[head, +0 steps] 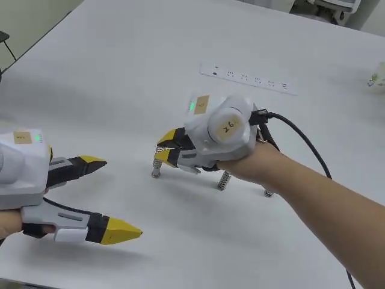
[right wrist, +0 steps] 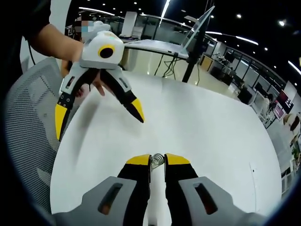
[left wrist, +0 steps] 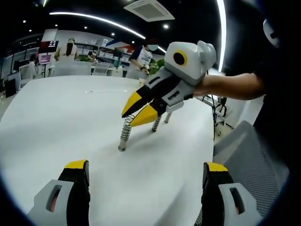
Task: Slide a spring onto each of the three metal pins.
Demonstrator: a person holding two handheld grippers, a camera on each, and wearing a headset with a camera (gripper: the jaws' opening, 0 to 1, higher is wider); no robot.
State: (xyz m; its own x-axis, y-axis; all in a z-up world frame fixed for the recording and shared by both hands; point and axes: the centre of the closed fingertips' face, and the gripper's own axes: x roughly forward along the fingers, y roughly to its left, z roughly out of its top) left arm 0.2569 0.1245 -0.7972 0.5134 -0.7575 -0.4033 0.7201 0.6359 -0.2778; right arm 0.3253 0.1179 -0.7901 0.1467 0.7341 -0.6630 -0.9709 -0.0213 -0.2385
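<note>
Three metal pins stand in a row on the white table (head: 120, 72). The left pin carries a spring (head: 157, 161) (left wrist: 125, 133), and my right gripper (head: 167, 148) (left wrist: 135, 109) is shut on that spring's top, which shows between its jaws as a coil (right wrist: 157, 160). The middle pin holds another spring (head: 224, 180) (left wrist: 156, 123). The third pin (head: 267, 192) peeks out under the wrist. My left gripper (head: 111, 195) (left wrist: 146, 170) (right wrist: 98, 117) hovers open and holds nothing, to the left of the pins and near the table's front edge.
A white power strip (head: 248, 79) lies further back on the table. A black cable (head: 304, 141) trails from the right gripper along the arm. A mesh chair (right wrist: 28, 117) stands past the table edge. People stand far off in the left gripper view.
</note>
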